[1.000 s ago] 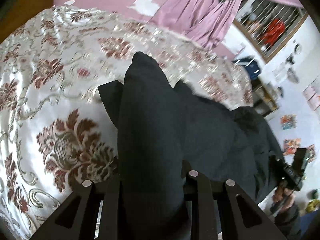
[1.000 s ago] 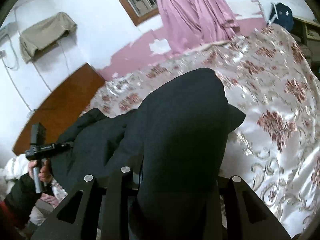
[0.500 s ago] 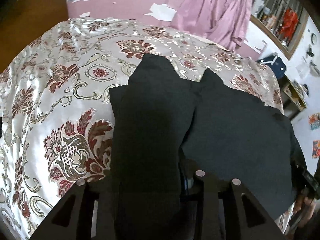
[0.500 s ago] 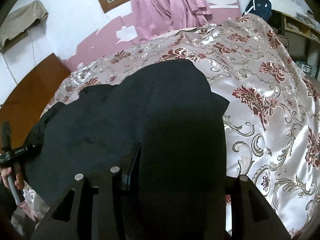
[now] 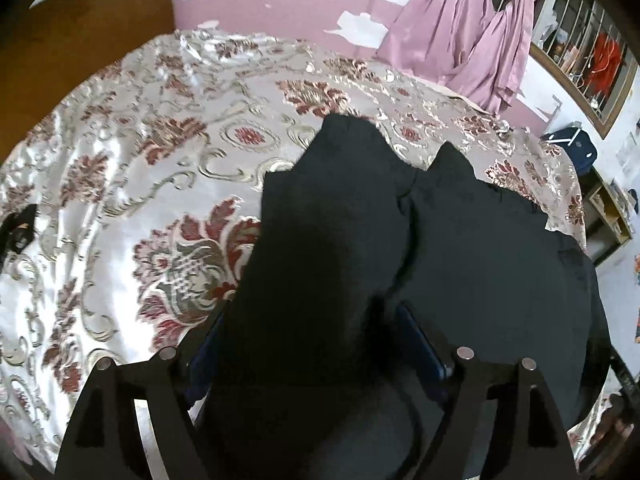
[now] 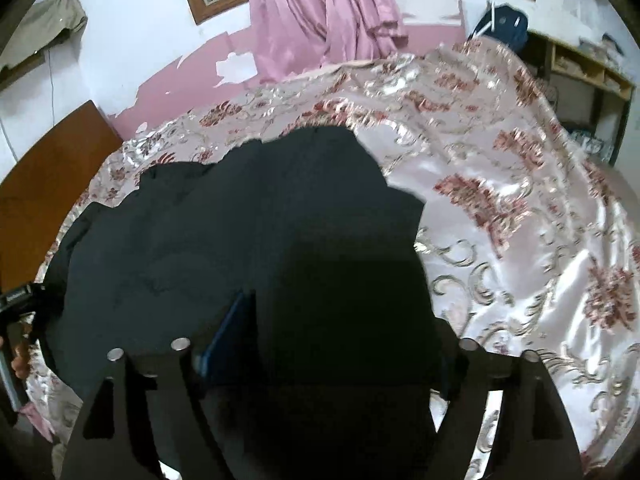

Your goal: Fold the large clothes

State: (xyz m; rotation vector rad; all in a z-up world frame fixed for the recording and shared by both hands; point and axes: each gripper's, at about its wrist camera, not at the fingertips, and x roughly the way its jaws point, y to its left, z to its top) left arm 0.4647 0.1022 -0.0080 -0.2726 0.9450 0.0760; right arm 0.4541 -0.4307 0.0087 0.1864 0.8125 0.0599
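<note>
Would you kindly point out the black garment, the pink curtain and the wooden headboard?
black garment (image 5: 480, 248), left wrist view, its flat spread part.
pink curtain (image 6: 320, 20), right wrist view, its hanging folds.
wooden headboard (image 5: 80, 48), left wrist view, its front panel.

A black garment lies on a shiny pale bedspread patterned with red-and-gold florals.
</note>
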